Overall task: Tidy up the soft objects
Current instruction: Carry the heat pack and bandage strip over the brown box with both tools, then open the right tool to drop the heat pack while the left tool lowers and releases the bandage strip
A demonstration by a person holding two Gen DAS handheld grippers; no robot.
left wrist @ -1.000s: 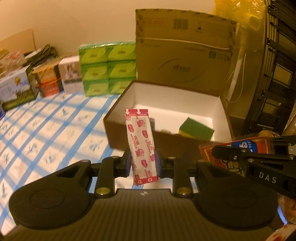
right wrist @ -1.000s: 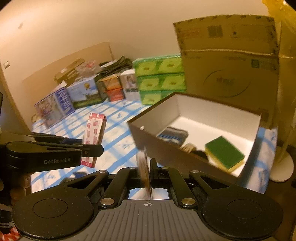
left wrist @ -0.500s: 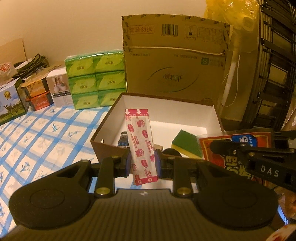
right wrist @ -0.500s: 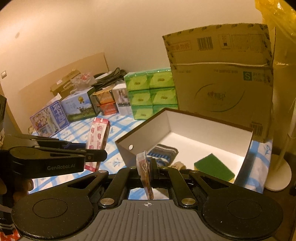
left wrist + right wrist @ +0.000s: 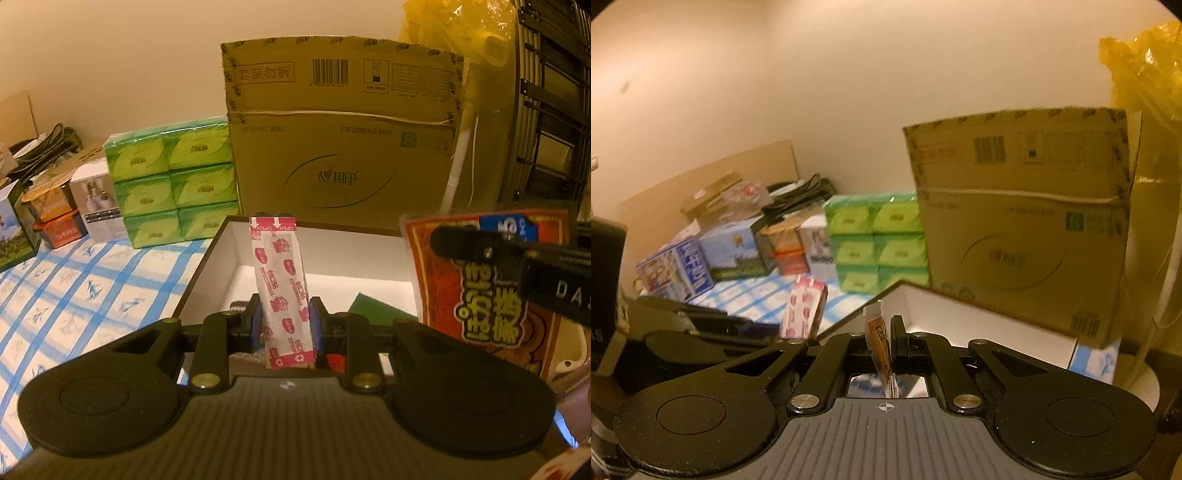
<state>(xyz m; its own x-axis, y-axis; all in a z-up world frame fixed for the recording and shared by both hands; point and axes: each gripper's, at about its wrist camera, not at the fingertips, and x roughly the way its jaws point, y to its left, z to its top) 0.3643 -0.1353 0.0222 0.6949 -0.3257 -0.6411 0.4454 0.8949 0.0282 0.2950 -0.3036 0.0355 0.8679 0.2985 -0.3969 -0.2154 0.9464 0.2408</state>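
My left tongs (image 5: pixel 282 325) clamped a pink-printed plaster strip (image 5: pixel 282 291); my right tongs (image 5: pixel 882 345) pinched a red-orange foil sachet (image 5: pixel 491 291) above the white-lined open box (image 5: pixel 229 258).

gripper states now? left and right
Left gripper: closed on the bandage strip packet, held upright.
Right gripper: closed on the red snack packet, seen edge-on.
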